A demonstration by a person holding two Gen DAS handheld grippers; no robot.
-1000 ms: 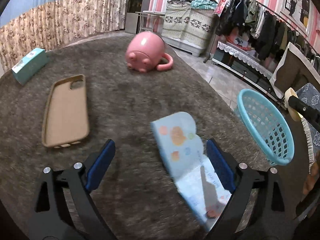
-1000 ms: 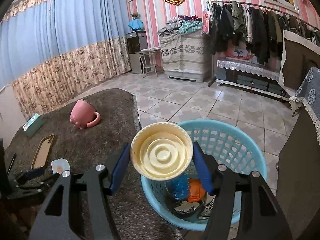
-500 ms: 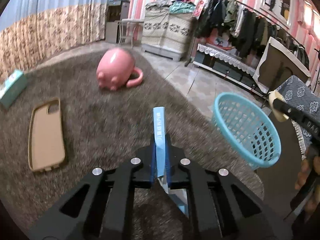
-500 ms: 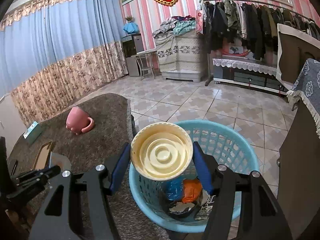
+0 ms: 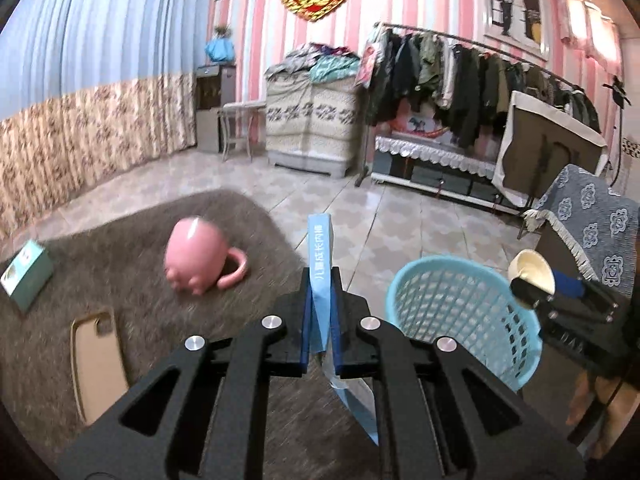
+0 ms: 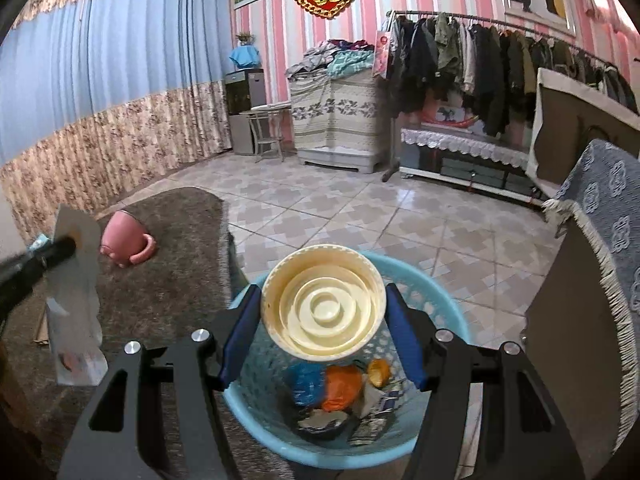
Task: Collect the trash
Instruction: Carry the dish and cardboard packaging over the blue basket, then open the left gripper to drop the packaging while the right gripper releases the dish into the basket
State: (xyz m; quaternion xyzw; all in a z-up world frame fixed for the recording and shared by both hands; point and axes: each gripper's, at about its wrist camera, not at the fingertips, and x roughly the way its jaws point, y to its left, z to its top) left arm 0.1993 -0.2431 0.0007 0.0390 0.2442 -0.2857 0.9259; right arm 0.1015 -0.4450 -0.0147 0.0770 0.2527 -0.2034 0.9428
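Note:
My left gripper [image 5: 320, 284] is shut on a flat light-blue wrapper [image 5: 319, 248], held edge-on and lifted above the brown carpet [image 5: 248, 240]. In the right wrist view the same wrapper [image 6: 76, 300] hangs from the left gripper [image 6: 66, 246] at the far left. My right gripper [image 6: 324, 308] is shut on a cream plastic cup [image 6: 323, 302], its ribbed bottom facing the camera, held over the light-blue basket [image 6: 452, 312]. The basket [image 5: 460, 316] holds several pieces of trash [image 6: 340, 388], blue and orange among them. The cup [image 5: 532, 272] also shows at the basket's right in the left wrist view.
On the carpet lie a pink pig-shaped mug [image 5: 200, 258] on its side, a tan phone case [image 5: 98, 360] and a teal box [image 5: 26, 276]. Tiled floor [image 6: 360, 216] stretches beyond. A clothes rack [image 5: 480, 80] and a covered chair [image 6: 600, 200] stand at the right.
The left gripper's jaws closed on the blue wrapper, which had lain flat on the carpet, and lifted it. The right gripper with the cup moved slightly over the basket.

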